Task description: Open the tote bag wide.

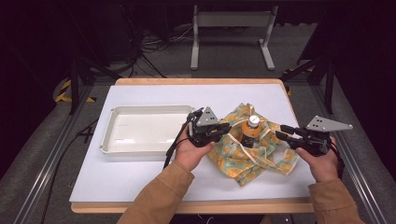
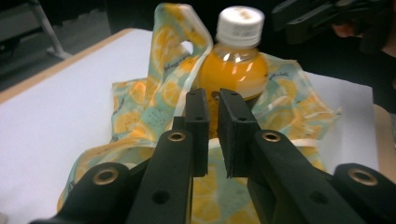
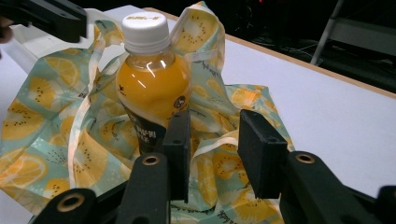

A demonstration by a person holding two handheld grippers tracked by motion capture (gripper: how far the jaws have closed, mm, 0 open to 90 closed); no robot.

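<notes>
Bottle on a bag, a claw at each side.
Bottle (image 1: 252, 127) stands on the bag (image 1: 252, 154) near the worktop's (image 1: 140, 177) right edge; left claw (image 2: 213, 119) nearly shut, empty; right claw (image 3: 215, 140) narrow, over a bag fold.

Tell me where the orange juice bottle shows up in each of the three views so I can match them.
High view: the juice bottle stands right of centre, in the middle of the lemon-print bag, between the two grippers.
Left gripper view: upper centre, just beyond the nearly closed jaws.
Right gripper view: upper left of centre, left of the jaws.
Shared landmark: the bottle's white cap.
</notes>
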